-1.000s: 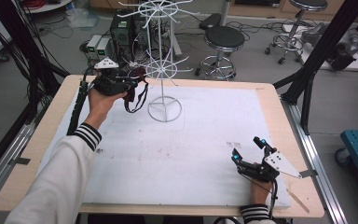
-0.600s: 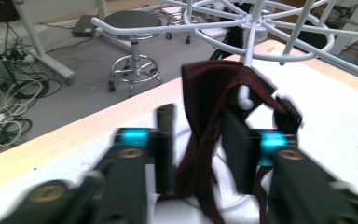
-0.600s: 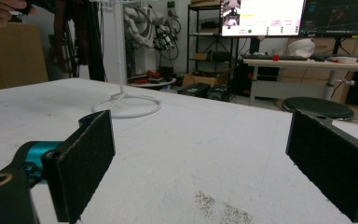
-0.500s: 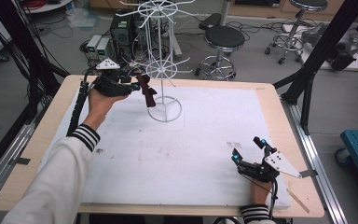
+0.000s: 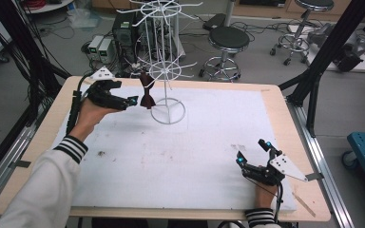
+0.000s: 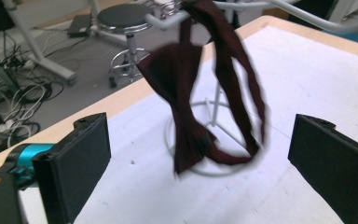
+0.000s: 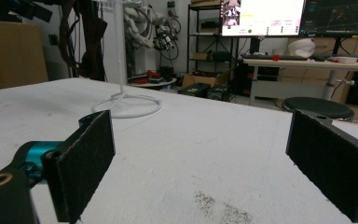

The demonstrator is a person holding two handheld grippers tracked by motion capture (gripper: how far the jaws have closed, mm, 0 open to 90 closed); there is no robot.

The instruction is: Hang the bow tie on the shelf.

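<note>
Dark red bow tie (image 6: 200, 107) hangs on the white rack (image 5: 164, 71), hanging done; left gripper (image 5: 132, 100) has just been opening, jaws wide and empty, right gripper (image 5: 253, 153) open, idle.

bow tie (image 5: 146, 91) on rack (image 5: 164, 71), left gripper (image 5: 132, 101) beside

The dark maroon fabric bow tie (image 6: 200, 98), clamped a second ago in the left gripper (image 5: 132, 101), now hangs free from a prong of the white wire rack (image 5: 164, 71). The jaws have just been opening and now stand wide, drawn slightly back.
</note>
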